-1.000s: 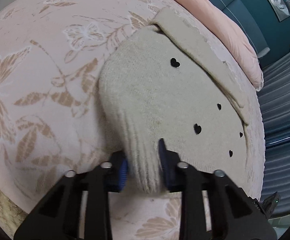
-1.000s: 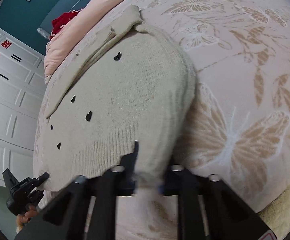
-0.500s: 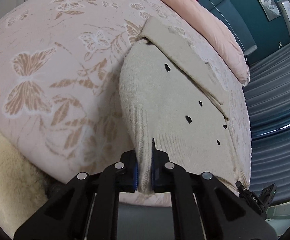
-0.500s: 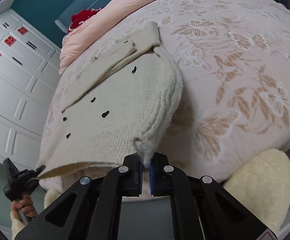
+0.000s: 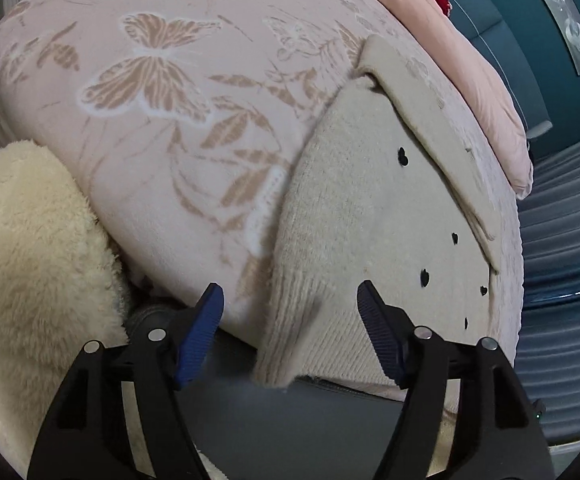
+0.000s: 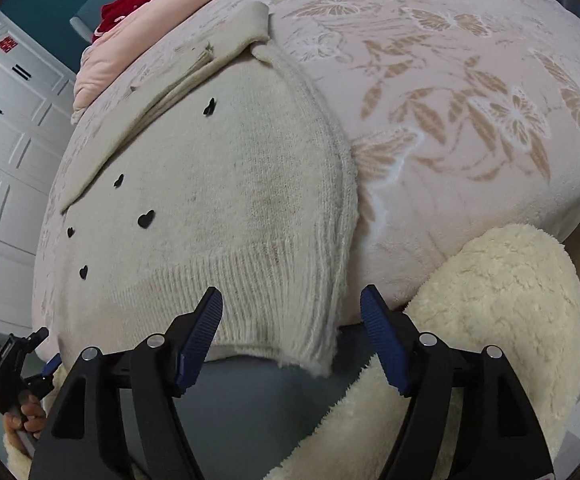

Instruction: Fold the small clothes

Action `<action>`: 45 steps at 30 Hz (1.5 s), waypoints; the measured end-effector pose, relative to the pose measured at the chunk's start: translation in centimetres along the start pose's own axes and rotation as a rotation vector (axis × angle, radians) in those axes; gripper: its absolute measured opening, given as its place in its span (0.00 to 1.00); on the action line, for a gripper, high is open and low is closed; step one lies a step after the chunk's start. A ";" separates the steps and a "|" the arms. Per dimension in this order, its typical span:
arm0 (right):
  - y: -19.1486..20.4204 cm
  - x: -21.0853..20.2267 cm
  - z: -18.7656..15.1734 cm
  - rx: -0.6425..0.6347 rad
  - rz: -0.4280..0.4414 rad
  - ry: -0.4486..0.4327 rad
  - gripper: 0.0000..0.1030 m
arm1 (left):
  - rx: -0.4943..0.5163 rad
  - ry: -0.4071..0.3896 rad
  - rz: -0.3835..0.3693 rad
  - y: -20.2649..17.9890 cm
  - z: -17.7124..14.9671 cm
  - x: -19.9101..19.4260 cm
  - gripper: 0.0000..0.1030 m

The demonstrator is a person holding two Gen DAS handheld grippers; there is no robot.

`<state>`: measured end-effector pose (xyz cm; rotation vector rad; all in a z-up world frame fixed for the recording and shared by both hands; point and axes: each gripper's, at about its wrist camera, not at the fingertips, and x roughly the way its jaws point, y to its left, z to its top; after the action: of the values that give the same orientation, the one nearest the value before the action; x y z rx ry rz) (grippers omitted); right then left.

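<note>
Knitwear first: a cream sweater (image 5: pixel 373 216) with small black hearts lies spread flat on the pink butterfly-print blanket (image 5: pixel 162 80) covering the bed, its ribbed hem hanging a little over the near edge. 1 sleeve (image 5: pixel 429 120) is folded across the top of it.

Left gripper (image 5: pixel 290 312) has just been opening; its 2 blue-padded jaws now stand well apart. The sweater's near left hem corner (image 5: pixel 286 344) sits in the gap between them, but neither pad presses on it.

Right gripper (image 6: pixel 291 312) has likewise just been opening and stands spread wide. The right hem corner (image 6: pixel 313 332) lies between its jaws, close to the left pad and clear of the right one, so nothing is pinched.

In the right wrist view the left gripper (image 6: pixel 14 364) shows at the lower left edge, a hand (image 6: pixel 26 416) around its handle. A fluffy cream sleeve (image 6: pixel 489 320) fills the lower right there, and another (image 5: pixel 30 260) the lower left of the left wrist view. A peach quilt (image 5: pixel 469 64) lies bunched at the far side of the bed.
</note>
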<state>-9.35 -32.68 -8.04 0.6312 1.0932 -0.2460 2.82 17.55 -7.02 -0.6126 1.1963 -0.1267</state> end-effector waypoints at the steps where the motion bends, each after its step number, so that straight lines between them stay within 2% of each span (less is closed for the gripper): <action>1: 0.1 0.6 0.3 0.008 0.001 0.010 0.68 | 0.016 0.004 0.007 -0.3 0.1 0.4 0.68; 3: 0.5 1.6 0.8 0.008 0.016 0.026 0.68 | 0.028 0.028 0.010 -0.8 0.1 1.9 0.72; 5: 1.1 2.2 1.1 0.002 0.033 0.035 0.59 | 0.022 0.048 0.020 -1.2 -0.3 3.2 0.73; 7: 1.9 2.2 1.3 -0.010 0.047 0.027 0.21 | 0.079 0.030 0.041 -2.3 -0.5 3.5 0.72; 8: 2.4 2.1 1.6 -0.030 0.050 0.027 0.14 | 0.105 0.050 0.029 -2.9 -0.6 3.7 0.57; 9: 3.0 1.8 1.9 -0.054 0.081 0.033 0.13 | 0.116 0.077 0.015 -3.3 -0.6 3.9 0.35; 11: 3.9 0.2 2.7 -0.091 0.143 0.007 0.11 | 0.130 0.113 -0.017 -4.0 -0.3 3.6 0.11; 14: 5.2 -3.6 3.9 -0.195 0.179 -0.026 0.09 | 0.172 0.072 -0.047 -5.1 -0.2 0.6 0.10; 18: 4.7 -7.0 3.4 -0.352 0.123 0.047 0.07 | 0.197 0.059 -0.092 -5.0 -0.6 -4.2 0.06; 20: 3.5 -8.1 2.0 -0.403 0.089 0.119 0.07 | 0.212 0.078 -0.086 -4.3 -1.5 -6.1 0.06; 23: 1.5 -9.8 -1.5 -0.412 0.105 0.219 0.07 | 0.216 0.144 -0.084 -2.5 -3.8 -8.5 0.06; 27: 1.2 -12.5 -5.9 -0.359 0.210 0.293 0.07 | 0.213 0.236 -0.087 -1.5 -7.4 -11.2 0.06; 29: 2.2 -14.0 -5.2 -0.352 0.261 0.257 0.07 | 0.187 0.231 -0.123 -2.0 -7.2 -12.8 0.06; 31: 3.6 -15.1 -1.9 -0.356 0.310 0.155 0.07 | 0.225 0.160 -0.149 -3.9 -5.0 -14.2 0.06; 32: 4.2 -15.2 0.4 -0.350 0.333 0.096 0.07 | 0.258 0.121 -0.172 -5.3 -3.4 -14.5 0.06; 35: 5.4 -13.3 8.1 -0.304 0.384 -0.087 0.09 | 0.367 -0.029 -0.174 -10.1 2.1 -13.0 0.07; 36: 5.6 -12.0 10.3 -0.277 0.388 -0.150 0.11 | 0.392 -0.079 -0.169 -11.6 3.9 -11.9 0.11; 37: 5.7 -10.6 12.3 -0.246 0.362 -0.211 0.18 | 0.407 -0.134 -0.145 -12.9 5.5 -10.4 0.13; 38: 5.6 -9.2 13.7 -0.193 0.329 -0.261 0.22 | 0.422 -0.180 -0.114 -13.8 7.0 -8.6 0.27; 39: 5.2 -7.8 14.7 -0.126 0.285 -0.297 0.29 | 0.404 -0.236 -0.043 -14.3 8.3 -7.0 0.53; 40: 5.0 -6.8 15.2 -0.077 0.237 -0.316 0.33 | 0.373 -0.281 0.041 -14.3 9.4 -5.5 0.66; 41: 5.0 -6.2 15.1 -0.052 0.207 -0.327 0.33 | 0.345 -0.284 0.093 -13.9 10.5 -4.0 0.72; 42: 5.0 -5.9 14.6 -0.049 0.194 -0.339 0.36 | 0.310 -0.258 0.124 -13.3 11.1 -2.9 0.72; 43: 5.0 -5.7 13.9 -0.057 0.191 -0.348 0.48 | 0.282 -0.227 0.111 -12.6 11.5 -2.2 0.72; 45: 5.1 -5.2 12.4 -0.090 0.162 -0.360 0.62 | 0.256 -0.211 0.062 -11.1 11.3 -2.4 0.73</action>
<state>0.01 -36.53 2.14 0.5652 0.6996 -0.1610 14.48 13.57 3.14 -0.3542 0.9742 -0.1563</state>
